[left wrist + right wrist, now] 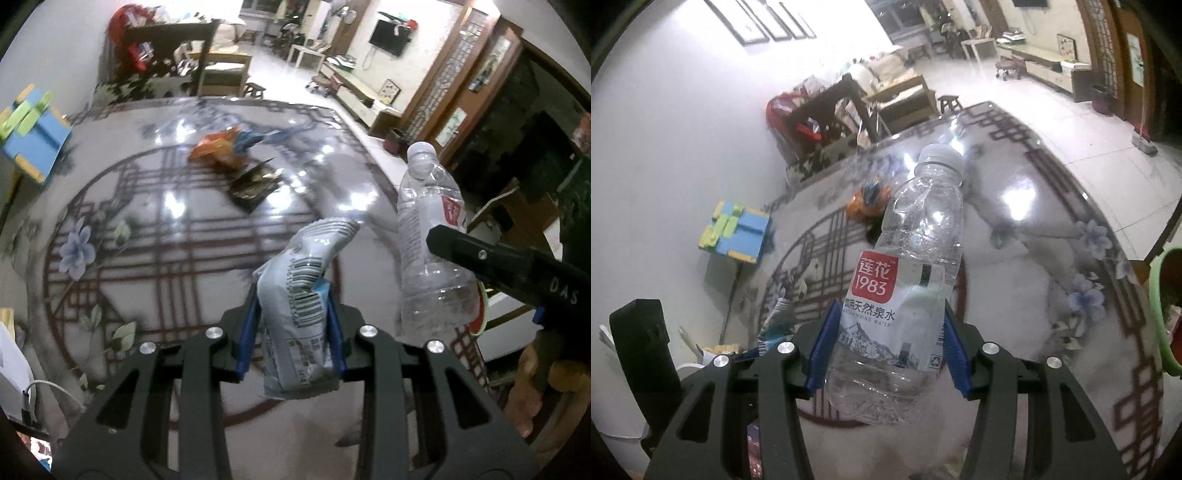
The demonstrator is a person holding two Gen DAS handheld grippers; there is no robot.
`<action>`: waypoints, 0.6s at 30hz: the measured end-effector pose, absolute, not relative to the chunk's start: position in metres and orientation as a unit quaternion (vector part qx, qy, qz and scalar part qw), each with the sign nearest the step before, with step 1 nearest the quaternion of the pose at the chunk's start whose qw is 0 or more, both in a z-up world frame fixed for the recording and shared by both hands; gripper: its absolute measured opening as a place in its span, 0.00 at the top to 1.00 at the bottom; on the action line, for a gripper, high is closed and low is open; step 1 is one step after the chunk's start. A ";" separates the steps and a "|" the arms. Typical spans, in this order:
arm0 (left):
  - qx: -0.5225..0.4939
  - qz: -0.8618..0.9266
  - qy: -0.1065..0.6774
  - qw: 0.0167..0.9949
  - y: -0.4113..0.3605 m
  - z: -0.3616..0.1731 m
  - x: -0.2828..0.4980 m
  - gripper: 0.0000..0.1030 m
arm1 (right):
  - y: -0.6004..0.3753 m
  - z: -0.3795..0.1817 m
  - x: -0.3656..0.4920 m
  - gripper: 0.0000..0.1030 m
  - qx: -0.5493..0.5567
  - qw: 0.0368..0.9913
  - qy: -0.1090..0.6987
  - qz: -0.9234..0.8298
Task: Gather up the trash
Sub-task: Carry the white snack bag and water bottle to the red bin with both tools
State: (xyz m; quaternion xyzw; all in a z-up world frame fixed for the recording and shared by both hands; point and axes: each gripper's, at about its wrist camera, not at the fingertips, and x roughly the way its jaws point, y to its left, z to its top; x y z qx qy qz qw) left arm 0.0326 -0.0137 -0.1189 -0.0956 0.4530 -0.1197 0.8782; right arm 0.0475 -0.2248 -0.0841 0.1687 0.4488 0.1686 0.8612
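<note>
In the left wrist view, the left tool sits at the bottom centre of the frame, its blue pads clenched on a crumpled grey wrapper with a barcode, which stands up between them above the glossy, flower-patterned counter. At the right of the frame a clear plastic bottle with a white cap stands almost upright, held off the counter, and one black finger of the right tool crosses in front of it from the right edge. Farther up the counter, at upper centre, lie an orange snack bag and, just below it, a dark wrapper; whether the two touch cannot be told. A blue and yellow box sits at the left edge. In the right wrist view, the right tool fills the bottom of the frame with the bottle gripped between its blue pads, which press on the labelled lower half, the cap leaning toward the upper right. The red label square faces the camera. The orange bag shows just behind the bottle's left shoulder, on the counter. The blue and yellow box stands at centre left, beside the counter's edge, and a green rim cuts into the right edge of the frame.
</note>
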 end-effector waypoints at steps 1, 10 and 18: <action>-0.093 -0.124 0.451 0.879 -0.020 -0.116 0.033 0.70 | -0.232 -0.082 0.045 0.50 0.171 0.864 0.444 0.165; -0.064 -0.198 0.443 0.872 -0.109 -0.097 0.038 0.70 | -0.320 -0.073 0.015 0.50 0.183 0.885 0.416 0.099; -0.041 -0.272 0.446 0.852 -0.214 -0.092 0.051 0.70 | -0.430 -0.088 -0.011 0.50 0.212 0.883 0.418 0.006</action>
